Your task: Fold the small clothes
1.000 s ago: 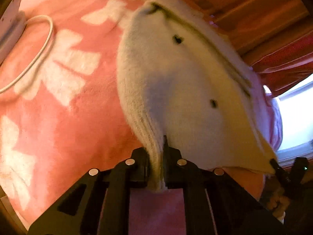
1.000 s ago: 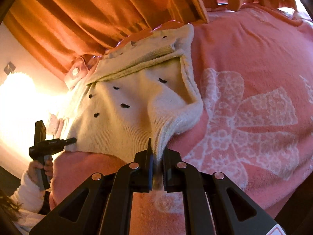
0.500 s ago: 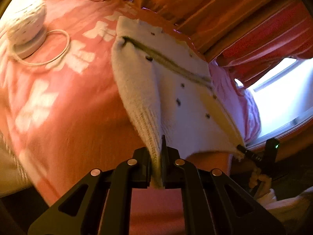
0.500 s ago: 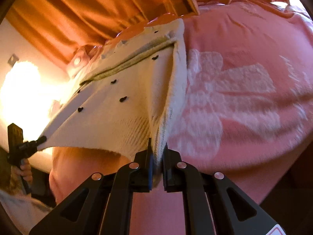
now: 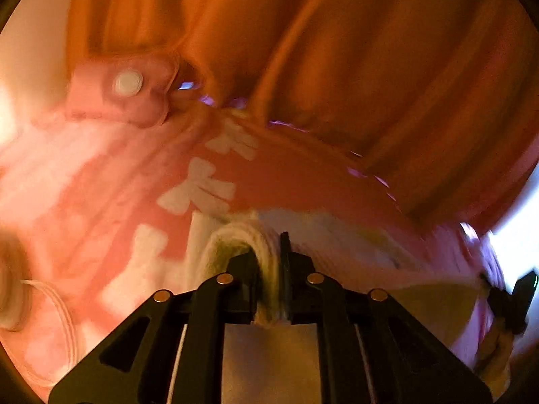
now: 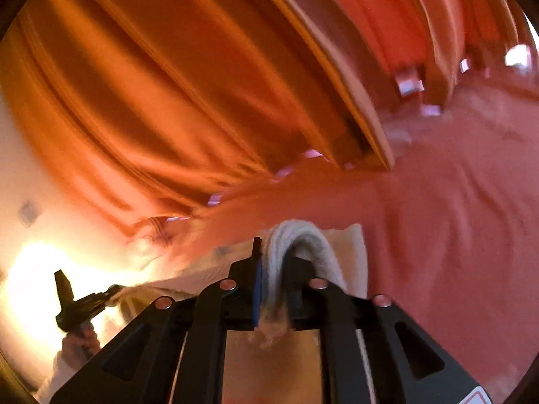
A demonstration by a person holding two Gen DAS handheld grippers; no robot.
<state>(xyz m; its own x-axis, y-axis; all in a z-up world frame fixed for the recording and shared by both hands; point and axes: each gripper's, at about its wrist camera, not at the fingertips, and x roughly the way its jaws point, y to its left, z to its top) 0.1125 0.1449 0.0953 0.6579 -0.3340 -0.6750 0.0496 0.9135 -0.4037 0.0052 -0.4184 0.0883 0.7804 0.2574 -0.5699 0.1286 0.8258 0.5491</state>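
One cream sweater (image 5: 340, 235) between two clamped tools: left tool (image 5: 269, 262), right tool (image 6: 274, 262).

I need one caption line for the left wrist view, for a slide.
Left claw shut on the cream knit sweater above a pink blanket, orange curtain behind.

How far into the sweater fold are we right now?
Done: both corners are gripped. The left gripper and right gripper are each shut on the cream sweater's edge, with knit bunched over the fingers. In hand: the held edge hangs between them above the pink blanket. Left: laying it down, letting go and smoothing. Motion blur hides how the rest lies.
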